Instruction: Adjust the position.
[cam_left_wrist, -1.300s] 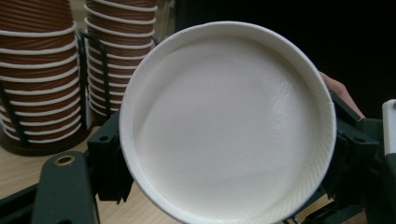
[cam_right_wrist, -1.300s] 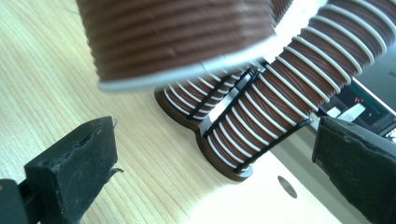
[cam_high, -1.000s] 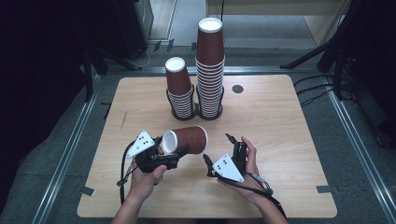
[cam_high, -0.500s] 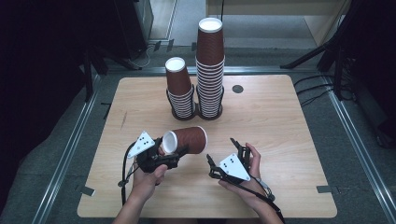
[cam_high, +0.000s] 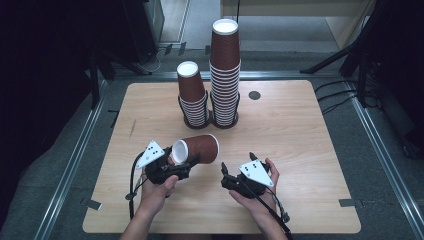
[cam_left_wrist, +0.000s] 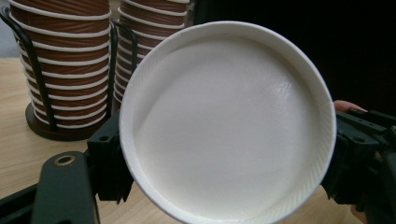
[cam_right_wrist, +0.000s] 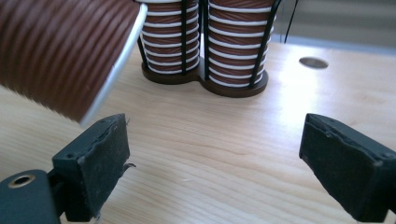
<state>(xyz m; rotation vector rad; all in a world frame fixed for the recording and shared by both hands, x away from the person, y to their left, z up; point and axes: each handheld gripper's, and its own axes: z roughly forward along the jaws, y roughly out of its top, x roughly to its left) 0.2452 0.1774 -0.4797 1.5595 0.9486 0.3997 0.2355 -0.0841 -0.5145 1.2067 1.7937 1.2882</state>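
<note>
cup (cam_high: 197, 149): held on its side, lower centre-left of high view, white base toward the person | left gripper (cam_high: 172, 167): fingers clamped on cup near its base | right gripper (cam_high: 239, 170): fingers spread wide, nothing between, lower centre-right | 2 cup stacks (cam_high: 224, 75) in holder, upper centre of worktop (cam_high: 300, 140)

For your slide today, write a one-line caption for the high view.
Left gripper holds a brown paper cup sideways; open right gripper waits beside it, two cup stacks behind.
</note>
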